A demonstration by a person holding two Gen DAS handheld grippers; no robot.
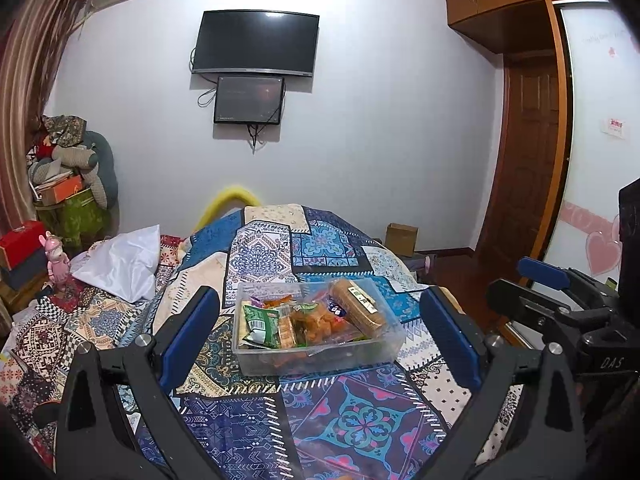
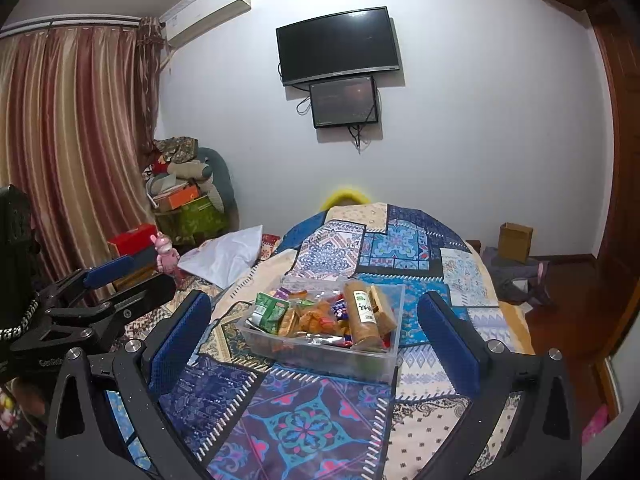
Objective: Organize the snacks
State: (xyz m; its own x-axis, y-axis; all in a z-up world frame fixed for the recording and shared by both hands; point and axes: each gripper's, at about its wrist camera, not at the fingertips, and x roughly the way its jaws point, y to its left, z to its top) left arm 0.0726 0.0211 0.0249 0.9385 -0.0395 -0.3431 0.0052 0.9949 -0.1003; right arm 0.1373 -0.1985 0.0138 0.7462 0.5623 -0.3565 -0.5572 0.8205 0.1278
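Both blue-padded black grippers, left gripper (image 1: 320, 328) and right gripper (image 2: 316, 332), hang spread wide and empty, the clear rectangular plastic bin (image 1: 320, 354) at twelve o'clock on the patchwork quilt already packed with wrapped snacks (image 1: 308, 318), so little looks left.

left gripper (image 1: 320, 332) and right gripper (image 2: 316, 336): black frames, blue ribbed pads, silver screws.

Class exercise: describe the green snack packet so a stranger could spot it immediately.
Find the patchwork-covered table, then the clear plastic box on it. The green snack packet stands at the box's left end, the only green wrapper beside orange and brown snacks.
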